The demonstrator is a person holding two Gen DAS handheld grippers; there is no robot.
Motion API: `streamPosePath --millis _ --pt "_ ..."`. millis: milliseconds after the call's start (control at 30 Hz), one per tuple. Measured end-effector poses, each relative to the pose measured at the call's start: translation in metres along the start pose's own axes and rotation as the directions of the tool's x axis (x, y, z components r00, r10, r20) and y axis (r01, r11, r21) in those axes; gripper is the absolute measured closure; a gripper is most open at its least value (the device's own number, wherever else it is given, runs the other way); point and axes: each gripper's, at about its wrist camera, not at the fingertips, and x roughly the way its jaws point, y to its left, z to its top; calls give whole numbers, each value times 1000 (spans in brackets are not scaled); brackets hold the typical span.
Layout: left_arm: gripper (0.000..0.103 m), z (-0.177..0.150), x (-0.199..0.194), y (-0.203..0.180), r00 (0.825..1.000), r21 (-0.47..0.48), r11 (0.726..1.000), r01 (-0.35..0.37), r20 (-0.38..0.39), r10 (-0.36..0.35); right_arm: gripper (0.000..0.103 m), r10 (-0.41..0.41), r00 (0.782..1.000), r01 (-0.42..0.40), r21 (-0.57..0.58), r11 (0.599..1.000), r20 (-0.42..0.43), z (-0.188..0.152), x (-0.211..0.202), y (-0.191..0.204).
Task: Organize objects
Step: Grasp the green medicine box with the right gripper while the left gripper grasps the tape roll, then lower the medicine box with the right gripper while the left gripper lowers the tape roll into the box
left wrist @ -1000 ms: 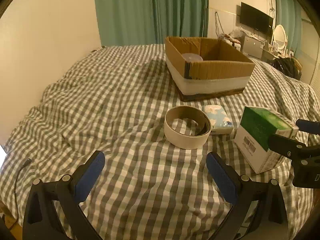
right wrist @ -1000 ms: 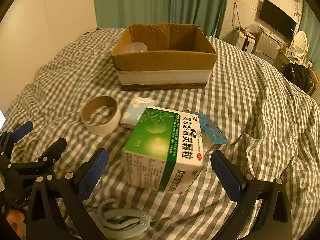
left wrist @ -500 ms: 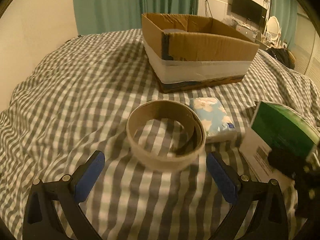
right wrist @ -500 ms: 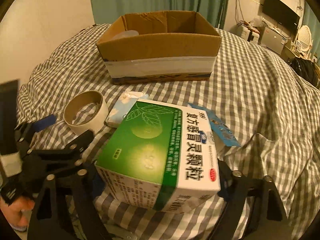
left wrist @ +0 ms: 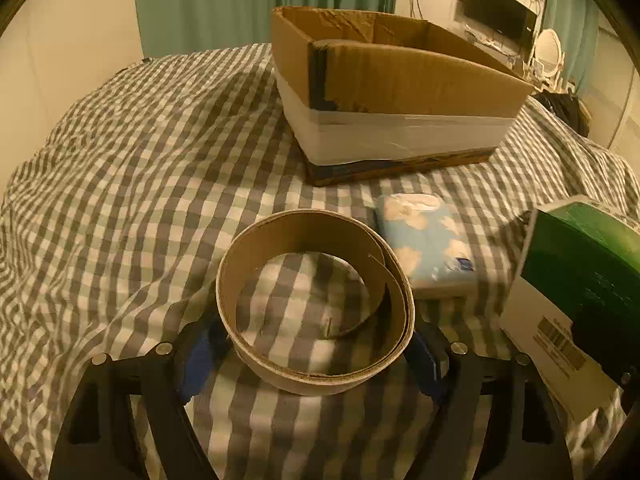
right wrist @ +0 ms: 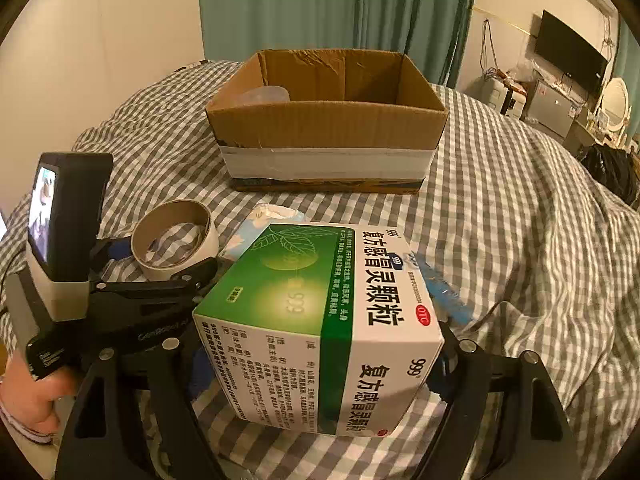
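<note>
Bedding in a grey and white check (left wrist: 132, 168) is spread over the whole bed, and everything is laid on it. Green curtains (right wrist: 320, 8) are hung behind the bed at 12 o'clock.

Next in size is the cardboard box (right wrist: 326, 132), which is set at 12 o'clock from both grippers. It is open at the top, and a white band is wrapped around its lower half. A pale round thing can be seen inside near its left wall, but what it is cannot be told.

The green and white medicine box (right wrist: 320, 328) is seen close in the right wrist view. It is squeezed between the two fingers of the right gripper (right wrist: 320, 364), one on each side. In the left wrist view the same box is seen at 3 o'clock.

The brown tape roll (left wrist: 314, 300) is laid flat on the bedding, at 9 o'clock from the medicine box. It is pinched by the left gripper (left wrist: 312, 354), whose blue fingertips (left wrist: 196, 360) are pressed against its two sides.

A small blue tissue pack (left wrist: 426, 244) is laid between the roll and the cardboard box, just beside the roll at 2 o'clock.

A thin blue packet (right wrist: 444, 294) is tucked at the right edge of the medicine box.

A hand (right wrist: 28, 396) is wrapped around the left gripper's handle.
</note>
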Motion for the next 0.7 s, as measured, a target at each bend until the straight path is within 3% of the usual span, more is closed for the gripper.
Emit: streamPosePath --millis 233,433,700 --pt "21 1 -64 3 996 -49 999 23 85 -19 23 0 996 1 -10 1000 92 6 -49 0" --pt "21 15 -124 -2 987 -48 999 -3 163 10 22 7 985 -5 -15 1000 174 10 -96 -6" --pt "21 48 -185 -16 965 -42 999 11 261 0 22 -25 953 41 -47 998 301 33 -158 -22"
